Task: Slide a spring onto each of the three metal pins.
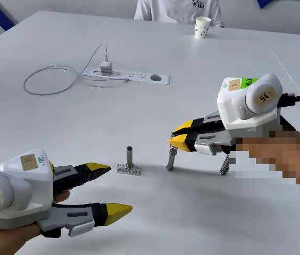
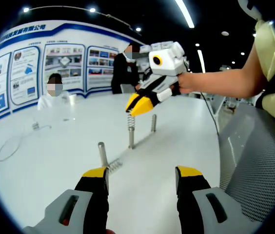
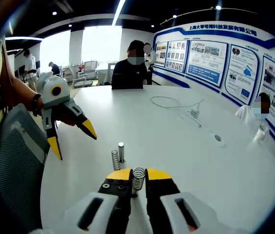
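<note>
Your right tongs (image 1: 179,137) are clamped on the held spring (image 1: 172,151). In the right gripper view the coil is pinched between the two yellow tips. That spring sits on the upper part of the middle pin (image 1: 169,166), and the lower part of the pin is bare.

The third pin (image 2: 153,122) is on the far side from your left tongs (image 1: 110,188), partly behind the right tongs in the head view. It carries a fitted spring (image 1: 224,169); can't tell if it's seated down to the base.

The bare pin (image 1: 129,156) stands upright with a loose spring (image 1: 128,169) lying flat on the tabletop (image 1: 203,212) right at its foot. Touching or just beside, can't tell which.

Your left tongs are spread wide and hold nothing. They sit low over the tabletop, tips pointing toward the bare pin but apart from it.

Further back there's a power strip (image 1: 134,77) with a white charger (image 1: 106,68) plugged in and a looped cable (image 1: 49,79). A paper cup (image 1: 202,27) stands near the far edge, in front of a seated person (image 1: 179,9).
</note>
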